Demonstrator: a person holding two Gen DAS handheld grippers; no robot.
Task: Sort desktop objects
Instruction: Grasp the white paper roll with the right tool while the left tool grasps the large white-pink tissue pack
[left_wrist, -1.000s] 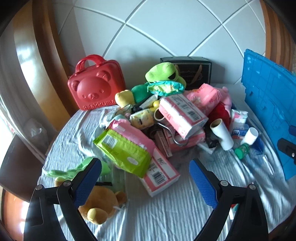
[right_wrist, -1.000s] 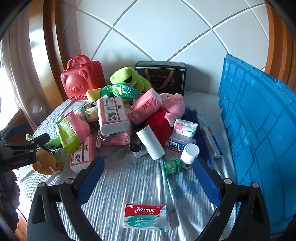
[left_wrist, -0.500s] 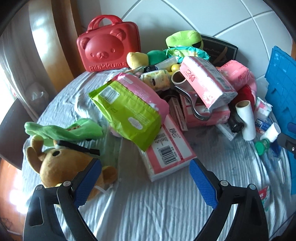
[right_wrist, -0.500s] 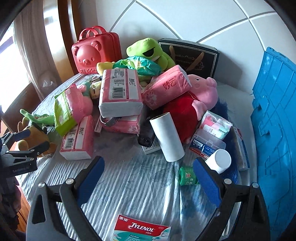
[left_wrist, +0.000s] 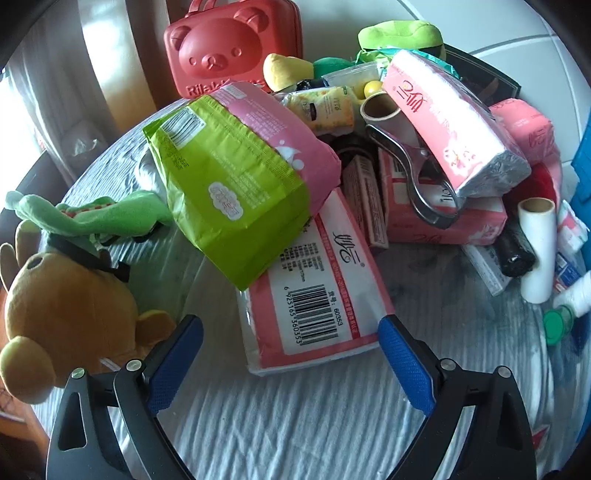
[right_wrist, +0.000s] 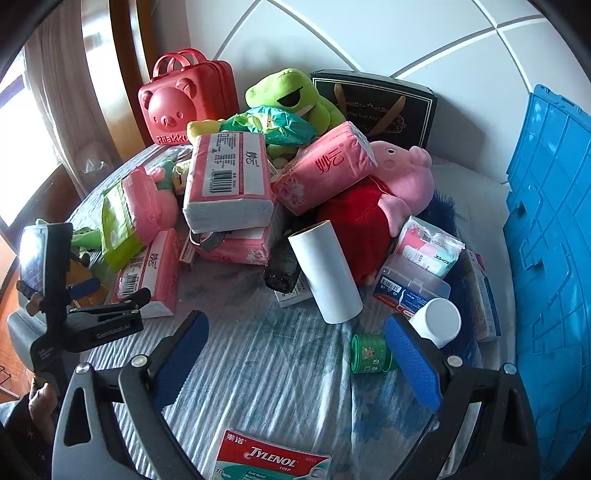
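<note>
Now both grippers hover wide open over the cluttered table.
Left gripper (left_wrist: 290, 332) holds nothing; the barcoded tissue pack (left_wrist: 314, 295) lies between its fingertips. Right gripper (right_wrist: 297, 332) stays empty, white roll (right_wrist: 325, 271) just ahead.

We see a desk (right_wrist: 258, 362) with a white striped cloth over it. On the cloth lie a Tylenol box (right_wrist: 271, 459), a little green jar (right_wrist: 369, 353), a white roll (right_wrist: 325, 271), a pink tissue pack (left_wrist: 314, 295) and a brown bear toy (left_wrist: 55, 317).
</note>
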